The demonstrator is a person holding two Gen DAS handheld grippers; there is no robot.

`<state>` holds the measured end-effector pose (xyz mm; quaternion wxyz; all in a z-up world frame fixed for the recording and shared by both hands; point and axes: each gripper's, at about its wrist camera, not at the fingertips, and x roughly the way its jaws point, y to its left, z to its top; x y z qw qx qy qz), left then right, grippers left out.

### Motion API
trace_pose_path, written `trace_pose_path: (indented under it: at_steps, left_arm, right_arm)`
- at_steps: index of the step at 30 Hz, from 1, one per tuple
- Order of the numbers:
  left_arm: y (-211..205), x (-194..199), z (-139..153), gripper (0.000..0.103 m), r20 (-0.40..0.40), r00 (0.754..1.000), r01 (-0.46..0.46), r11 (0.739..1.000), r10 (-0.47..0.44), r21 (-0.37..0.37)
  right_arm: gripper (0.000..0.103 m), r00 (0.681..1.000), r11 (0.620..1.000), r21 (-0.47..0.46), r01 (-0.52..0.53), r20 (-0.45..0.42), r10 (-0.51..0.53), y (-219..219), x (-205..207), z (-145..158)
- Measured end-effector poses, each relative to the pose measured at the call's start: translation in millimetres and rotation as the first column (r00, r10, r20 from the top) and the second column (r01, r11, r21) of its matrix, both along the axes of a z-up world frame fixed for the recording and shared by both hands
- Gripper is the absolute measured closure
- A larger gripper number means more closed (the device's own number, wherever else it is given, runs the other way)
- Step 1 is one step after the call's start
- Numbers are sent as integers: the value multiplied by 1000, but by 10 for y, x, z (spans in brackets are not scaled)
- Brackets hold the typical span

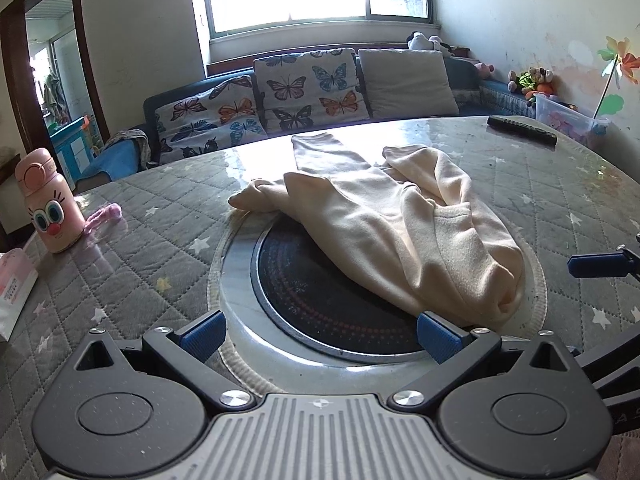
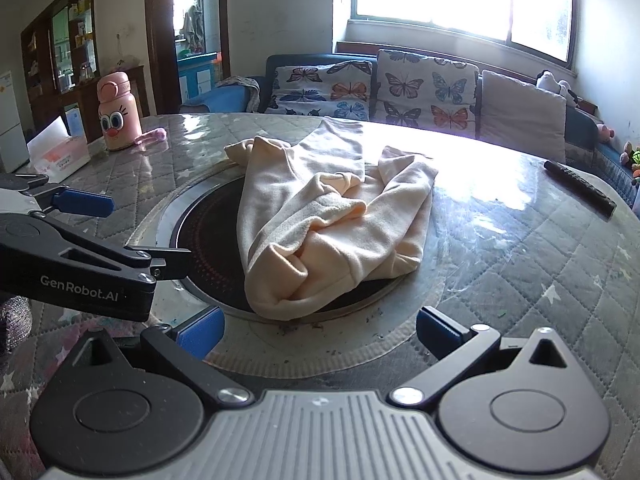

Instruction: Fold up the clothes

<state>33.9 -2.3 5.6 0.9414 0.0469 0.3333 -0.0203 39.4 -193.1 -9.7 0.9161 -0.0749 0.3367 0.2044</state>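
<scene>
The desk, under a grey quilted cover with stars, carries a round dark cooktop set in its middle. A cream garment lies crumpled across that cooktop, one leg reaching toward the sofa. Left tongs and right tongs both hover just before it, spread wide and gripping nothing. A pink bottle stands far left.

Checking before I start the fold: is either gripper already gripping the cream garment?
No: the left gripper and right gripper are both open and short of the cream garment.
</scene>
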Motion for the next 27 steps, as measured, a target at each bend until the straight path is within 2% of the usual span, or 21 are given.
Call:
trace_pose_path:
  at_steps: [11,18,22,27]
  left_arm:
    - [32,138,27,0,-12,1000,-5,1000,5,-7]
    - [143,231,71,0,0,1000,-31,999,31,-9]
    - [214,266,88,0,8,999,-44,999,44,-8]
    - [319,277,108,0,23,998,-63,998,63,-10]
  right_arm:
    - [2,1000,1000,18,-5,9,5,-21,152,93]
    - [13,1000,998,67,-7,12,6,-24,389,237]
    - [24,1000,995,94,-22,0,22,11,577,279]
    - [28,999,992,114,-47,-21,50,114,836,261]
